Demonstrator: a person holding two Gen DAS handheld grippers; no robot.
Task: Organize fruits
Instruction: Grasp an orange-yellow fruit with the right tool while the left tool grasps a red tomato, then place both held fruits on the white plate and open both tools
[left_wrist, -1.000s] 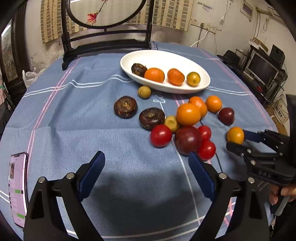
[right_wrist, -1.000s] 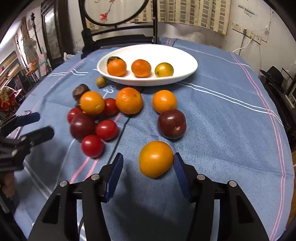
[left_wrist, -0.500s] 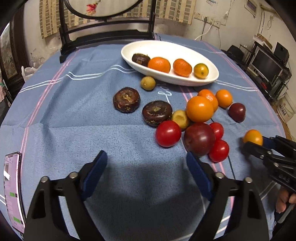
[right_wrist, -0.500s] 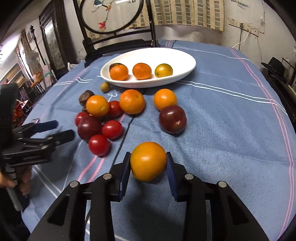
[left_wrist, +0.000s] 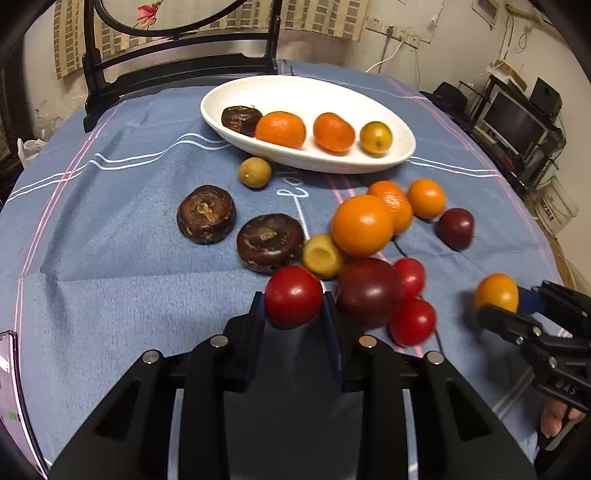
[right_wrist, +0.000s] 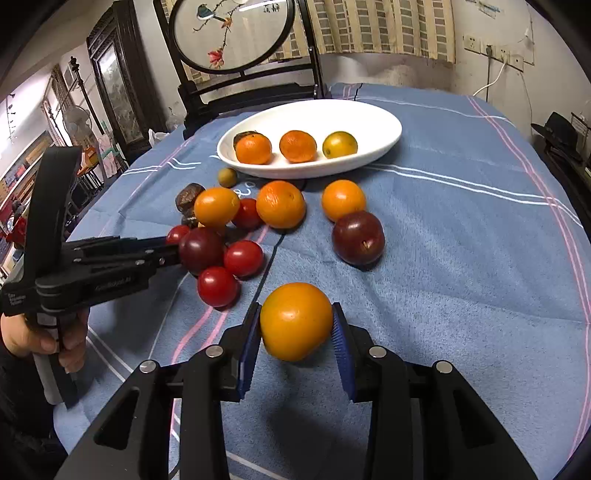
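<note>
My left gripper (left_wrist: 293, 298) has its jaws closing, with both pads against a red tomato (left_wrist: 292, 291) at the near edge of the fruit cluster. From the right wrist view the left gripper (right_wrist: 176, 248) reaches into that cluster from the left. My right gripper (right_wrist: 295, 314) is shut on a yellow-orange fruit (right_wrist: 295, 323) just above the blue cloth, also seen as the orange fruit (left_wrist: 496, 291) at the right. The white oval bowl (left_wrist: 310, 164) at the back holds two tangerines, a small yellow-green citrus and a dark brown fruit.
Loose on the cloth lie a dark plum (left_wrist: 369, 291), several red tomatoes, oranges (left_wrist: 362, 225), two dark brown flat fruits (left_wrist: 206, 213), two small tan fruits and another plum (right_wrist: 357, 237). A phone (left_wrist: 7, 387) lies at the left edge. A black chair stands behind the table.
The left gripper moved forward to the cluster and closed from wide open onto the red tomato. The right gripper's fingers closed onto the orange fruit.
</note>
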